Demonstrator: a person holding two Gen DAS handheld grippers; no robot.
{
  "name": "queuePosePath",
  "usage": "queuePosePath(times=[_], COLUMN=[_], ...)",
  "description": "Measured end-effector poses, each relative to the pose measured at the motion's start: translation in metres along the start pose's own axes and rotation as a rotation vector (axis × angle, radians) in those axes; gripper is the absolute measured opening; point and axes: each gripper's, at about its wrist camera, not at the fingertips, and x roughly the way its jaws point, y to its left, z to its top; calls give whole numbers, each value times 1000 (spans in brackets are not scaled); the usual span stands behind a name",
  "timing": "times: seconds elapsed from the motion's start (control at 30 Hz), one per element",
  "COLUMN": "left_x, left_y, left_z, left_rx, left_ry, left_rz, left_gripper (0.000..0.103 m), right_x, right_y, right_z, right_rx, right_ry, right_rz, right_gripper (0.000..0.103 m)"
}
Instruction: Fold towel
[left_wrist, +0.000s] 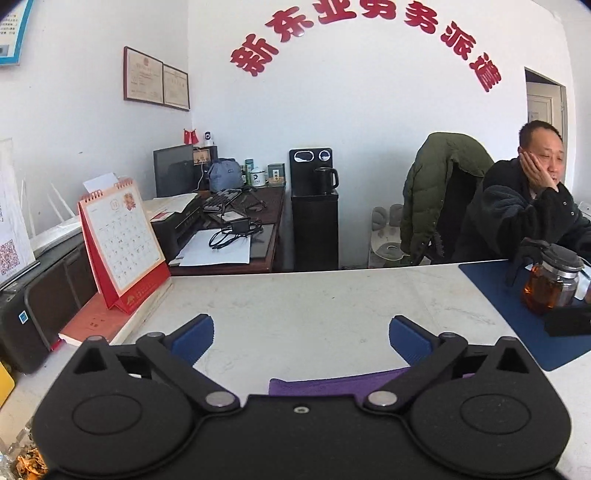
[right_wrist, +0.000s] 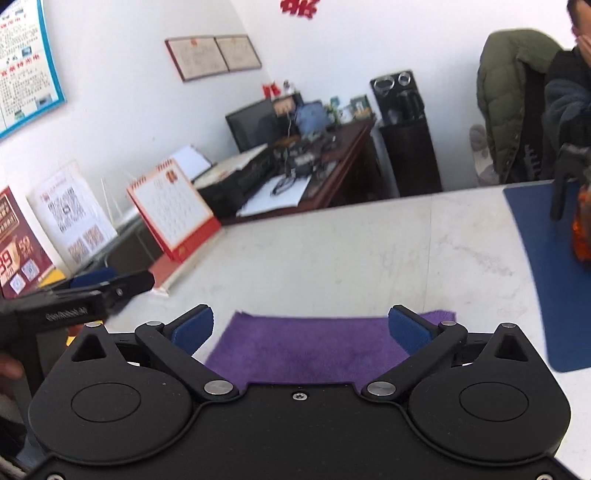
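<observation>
A purple towel (right_wrist: 306, 350) lies flat on the pale marble table (right_wrist: 332, 251), folded into a wide strip. My right gripper (right_wrist: 300, 326) is open and empty, held above the towel's near part. In the left wrist view only a thin strip of the towel (left_wrist: 332, 386) shows under my left gripper (left_wrist: 301, 338), which is open and empty above the table (left_wrist: 314, 302). The left gripper also shows from the side at the left of the right wrist view (right_wrist: 107, 290).
A red desk calendar (left_wrist: 118, 243) stands at the table's left edge. A blue mat (left_wrist: 517, 306) with a glass teapot (left_wrist: 550, 280) lies at the right. A man (left_wrist: 532, 195) sits behind the table's far right. A cluttered desk (left_wrist: 229, 221) stands beyond.
</observation>
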Motion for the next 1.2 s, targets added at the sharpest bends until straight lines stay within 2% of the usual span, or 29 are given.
queuePosePath(times=[0.07, 0.1, 0.13, 0.17, 0.2, 0.27, 0.3, 0.33, 0.4, 0.43, 0.47, 0.53, 0.6, 0.67, 0.73, 0.8, 0.9, 0.97, 1.0, 1.07, 1.2], left_x=[-10, -13, -17, -20, -21, -25, -29, -33, -37, -34, -30, -22, -12, 1, 12, 21, 28, 29, 29, 33, 39], left_y=[-1, -2, -5, -7, -11, -17, -21, -23, -24, -23, -21, -17, -13, -11, -8, -2, 5, 7, 8, 7, 5], left_z=[4, 6, 7, 8, 9, 10, 10, 10, 9, 11, 13, 16, 17, 15, 9, 2, -8, -15, -18, -23, -27], left_rx=[15, 26, 32, 38, 47, 64, 71, 75, 38, 14, -9, -48, -80, -87, -92, -113, -137, -142, -140, -123, -107], left_ry=[-13, -19, -32, -43, -49, -65, -90, -115, -131, -96, -60, 20, 92, 184, 280, 351, 415, 438, 450, 469, 486], left_rz=[-41, -56, -68, -77, -77, -71, -53, -37, -33, -58, -79, -98, -65, -11, 22, 34, 32, 24, 21, 27, 19], left_gripper=[102, 102, 102, 102, 102, 102, 102, 102, 102, 102, 102, 102, 102, 102, 102, 102, 102, 102, 102, 102, 102], right_x=[-39, -54, -65, -71, -68, -51, -49, -56, -76, -84, -83, -65, -53, -54, -50, -37, 0, 19, 25, 32, 45], right_y=[21, 29, 36, 36, 32, 24, 25, 31, 48, 53, 53, 45, 39, 39, 41, 39, 39, 32, 27, 17, 16], right_z=[12, 15, 15, 15, 16, 22, 24, 23, 20, 16, 13, 14, 12, 6, 8, 12, 12, 7, 4, 3, 6], right_rx=[-80, -110, -134, -125, -82, -5, 12, -4, -90, -107, -53, 56, 84, 43, 16, 6, -30, -23, 2, 61, 59], right_ry=[-100, -164, -239, -296, -281, -123, -86, -115, -251, -352, -393, -263, -213, -295, -271, -186, 15, 122, 158, 197, 221], right_rz=[-44, -39, -16, 49, 143, 269, 250, 189, 71, 20, 24, 145, 205, 128, 83, 17, -218, -309, -323, -298, -305], right_gripper=[103, 103, 103, 103, 103, 103, 103, 103, 103, 103, 103, 103, 103, 103, 103, 103, 103, 103, 103, 103, 103])
